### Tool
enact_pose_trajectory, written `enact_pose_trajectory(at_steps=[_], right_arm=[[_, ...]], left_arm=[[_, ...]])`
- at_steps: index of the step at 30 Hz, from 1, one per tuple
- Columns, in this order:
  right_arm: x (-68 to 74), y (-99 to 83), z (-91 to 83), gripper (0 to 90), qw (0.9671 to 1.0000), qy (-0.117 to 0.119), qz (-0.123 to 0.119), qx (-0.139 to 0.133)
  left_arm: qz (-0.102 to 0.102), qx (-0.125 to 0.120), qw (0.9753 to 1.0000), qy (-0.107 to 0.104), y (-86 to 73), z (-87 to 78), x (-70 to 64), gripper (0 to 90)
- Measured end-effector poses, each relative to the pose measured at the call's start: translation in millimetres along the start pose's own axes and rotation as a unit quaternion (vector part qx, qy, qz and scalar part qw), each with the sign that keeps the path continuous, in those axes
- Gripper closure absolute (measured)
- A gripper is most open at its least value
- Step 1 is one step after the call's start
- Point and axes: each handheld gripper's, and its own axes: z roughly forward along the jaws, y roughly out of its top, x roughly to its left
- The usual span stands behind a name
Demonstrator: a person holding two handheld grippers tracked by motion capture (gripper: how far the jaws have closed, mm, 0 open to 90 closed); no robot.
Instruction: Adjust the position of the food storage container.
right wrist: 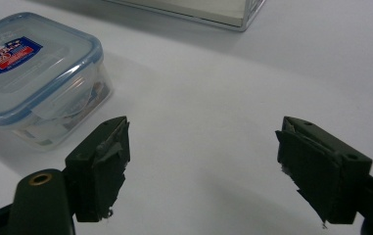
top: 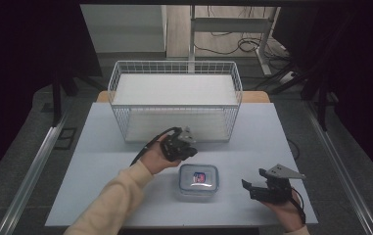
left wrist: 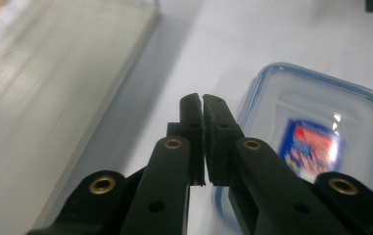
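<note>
High view. A pale table [top: 252, 132] is seen from above. A white wire basket [top: 174, 100] stands at the middle of its far edge. A clear lidded container [top: 198, 181] with a blue seal and a red-and-blue label lies near the middle of the near edge. The left gripper [top: 186, 147], held in a hand with a cream sleeve [top: 113, 198], is placed between the basket and the container, just beyond the container's far-left corner. From this view it cannot be told how its jaws stand. The right gripper [top: 255, 183], carrying a grey three-cornered plate, is held near the near-right corner of the table, to the right of the container and apart from it; its jaws are spread and directed toward the container.

Left gripper view. The left gripper [left wrist: 202, 105] is shown with its two black jaws pressed together, with nothing pinched between them. The container [left wrist: 316, 142] lies just to the right of the jaws, its blue rim partly hidden behind them. The basket [left wrist: 52, 98] is seen blurred at the left.

Right gripper view. The right gripper [right wrist: 201, 142] is shown with its jaws spread wide over bare table [right wrist: 213, 98]; nothing is held between them. The container [right wrist: 32, 73] lies at the upper left, apart from the left-hand jaw. A corner of the basket [right wrist: 213, 12] is seen at the top edge.
</note>
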Motion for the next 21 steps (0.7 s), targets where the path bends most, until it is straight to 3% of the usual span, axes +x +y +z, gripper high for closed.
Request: enact_pose_trajectory(at_steps=[4,5,6,7,9,11,14,21], right_arm=[[1.0,1.2,0.0,19.8,1.0000,0.000,0.000,0.000],[2.0,1.6,0.8,19.8,1.0000,-0.001,-0.001,0.000],[2.0,1.6,0.8,19.8,1.0000,-0.001,-0.001,0.000],[2.5,1.9,1.4,19.8,1.0000,0.000,-0.002,0.001],[3.6,2.5,2.3,19.8,1.0000,0.001,-0.002,0.001],[3.8,3.0,2.9,20.9,1.0000,0.002,-0.005,0.003],[3.8,3.7,3.5,23.8,0.9999,0.009,-0.005,0.004],[2.6,4.5,4.4,33.0,0.9994,0.029,-0.013,0.013]], left_arm=[[-0.056,-0.031,0.9977,0.023,-25.9,-28.9,-1.4,76.2],[-0.081,-0.038,0.9953,0.037,-38.3,-38.2,-5.1,63.9],[-0.081,-0.038,0.9953,0.037,-38.3,-38.2,-5.1,57.9],[-0.091,-0.038,0.9942,0.042,-44.2,-41.8,-7.5,57.9],[-0.106,-0.037,0.9918,0.061,-55.3,-47.5,-12.8,44.5],[-0.130,-0.037,0.9890,0.059,-65.7,-51.5,-16.1,30.3],[-0.155,-0.037,0.9858,0.052,-80.8,-56.7,-21.0,24.0],[-0.167,-0.039,0.9828,0.067,-109.1,-69.7,-33.0,18.3]])
